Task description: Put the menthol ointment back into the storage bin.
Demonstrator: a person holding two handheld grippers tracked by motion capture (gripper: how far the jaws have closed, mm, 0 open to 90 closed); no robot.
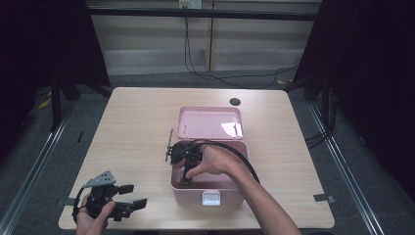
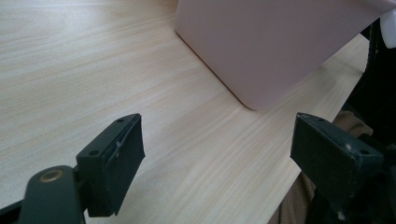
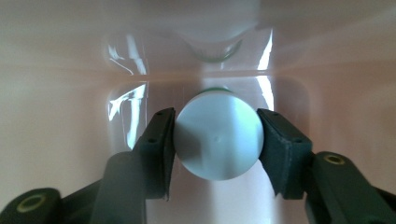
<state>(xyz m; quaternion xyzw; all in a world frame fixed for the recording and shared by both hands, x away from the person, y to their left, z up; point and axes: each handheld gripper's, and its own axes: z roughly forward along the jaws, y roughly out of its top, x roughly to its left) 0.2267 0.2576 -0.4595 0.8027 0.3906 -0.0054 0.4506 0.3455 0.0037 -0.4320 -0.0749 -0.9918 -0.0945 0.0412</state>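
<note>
An open pink box (image 1: 230,195) stands on the table, its lid (image 1: 210,122) laid back. My right gripper (image 1: 186,177) reaches down into it at the left side. In the right gripper view my right gripper (image 3: 216,140) has its pads on both sides of a round white cap (image 3: 219,156) of a bottle standing on the box's pink floor (image 3: 65,154). My left gripper (image 1: 131,197) rests near the table's front left corner, held by a hand. Its jaws stand wide apart over bare wood in the left gripper view (image 2: 217,144), with the box's pink wall (image 2: 261,46) ahead.
A thin grey metal piece (image 1: 169,144) lies beside the box's left rim. A white latch (image 1: 211,198) sits on the box's front wall. A black cable hole (image 1: 235,102) marks the wooden table (image 1: 132,127) behind the lid. Cables trail on the floor beyond.
</note>
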